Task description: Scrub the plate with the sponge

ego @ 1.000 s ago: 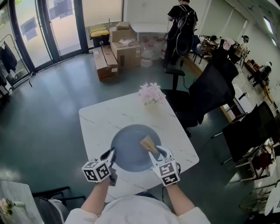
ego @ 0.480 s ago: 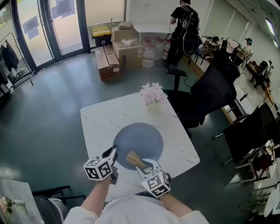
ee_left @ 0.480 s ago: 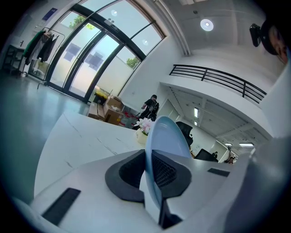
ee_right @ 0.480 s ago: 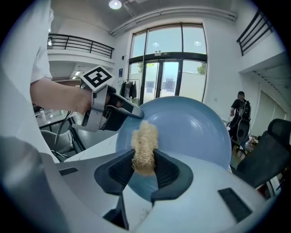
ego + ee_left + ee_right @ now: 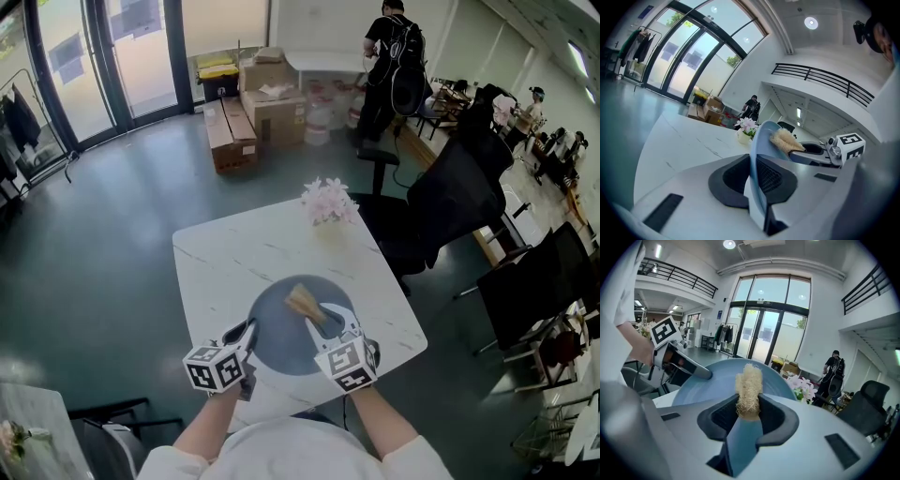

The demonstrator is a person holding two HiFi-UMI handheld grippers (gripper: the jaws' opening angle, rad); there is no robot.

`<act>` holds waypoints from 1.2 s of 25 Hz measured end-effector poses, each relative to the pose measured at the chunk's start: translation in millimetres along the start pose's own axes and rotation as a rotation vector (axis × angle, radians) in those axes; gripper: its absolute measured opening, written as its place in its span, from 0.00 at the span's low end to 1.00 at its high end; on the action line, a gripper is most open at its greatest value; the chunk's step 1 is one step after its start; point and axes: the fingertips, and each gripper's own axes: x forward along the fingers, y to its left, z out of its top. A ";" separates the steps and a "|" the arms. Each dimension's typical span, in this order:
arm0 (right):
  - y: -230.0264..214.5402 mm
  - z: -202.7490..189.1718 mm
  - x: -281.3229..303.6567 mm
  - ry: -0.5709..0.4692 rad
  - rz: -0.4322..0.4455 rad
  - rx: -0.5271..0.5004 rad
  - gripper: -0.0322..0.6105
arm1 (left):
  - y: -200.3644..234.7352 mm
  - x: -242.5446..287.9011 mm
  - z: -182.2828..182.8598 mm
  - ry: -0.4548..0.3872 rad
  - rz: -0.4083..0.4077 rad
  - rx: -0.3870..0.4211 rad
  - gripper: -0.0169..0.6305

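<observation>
A blue-grey plate [image 5: 286, 330] lies on the white marble table [image 5: 220, 258]. My left gripper [image 5: 242, 336] is shut on the plate's near-left rim; in the left gripper view the rim [image 5: 757, 164] runs edge-on between the jaws. My right gripper [image 5: 323, 326] is shut on a tan fibrous sponge [image 5: 302, 302], which rests on the plate's far-middle face. In the right gripper view the sponge [image 5: 749, 390] sticks up between the jaws with the plate [image 5: 712, 383] behind it. The left gripper [image 5: 679, 363] shows at that view's left.
A small pot of pink flowers [image 5: 325, 202] stands at the table's far edge. A black office chair [image 5: 450, 187] is to the right of the table. Cardboard boxes [image 5: 253, 103] and a standing person [image 5: 389, 56] are farther back.
My right gripper has swept the sponge from the plate's near edge up to its far-middle part. The left gripper has kept its hold on the rim.
</observation>
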 end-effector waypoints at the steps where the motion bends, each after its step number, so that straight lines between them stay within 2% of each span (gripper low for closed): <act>1: -8.4 -4.6 -2.6 0.010 -0.019 0.007 0.25 | 1.0 -0.1 1.0 -0.003 0.002 -0.004 0.09; 5: -31.0 -28.4 -14.4 0.060 -0.075 0.043 0.25 | 8.6 -0.2 7.6 -0.026 0.015 -0.035 0.09; 8: -31.1 -46.2 -19.8 0.105 -0.083 0.044 0.25 | 18.2 0.3 15.5 -0.050 0.036 -0.053 0.09; 11: -16.0 -63.4 -20.9 0.147 -0.050 0.031 0.25 | 25.6 2.5 22.5 -0.068 0.057 -0.058 0.09; 15: 23.0 -77.0 -18.1 0.197 0.045 -0.029 0.25 | 31.6 3.4 30.0 -0.082 0.077 -0.057 0.09; 22: 97.7 -58.7 -2.9 0.151 0.258 -0.038 0.25 | 33.6 2.8 22.7 -0.067 0.081 -0.060 0.09; 25: 106.1 -43.2 5.3 0.129 0.281 -0.054 0.25 | 27.4 2.5 15.3 -0.043 0.071 -0.043 0.09; 30: 94.8 -16.7 15.9 0.089 0.262 -0.106 0.25 | 12.7 2.2 1.2 -0.006 0.042 -0.014 0.09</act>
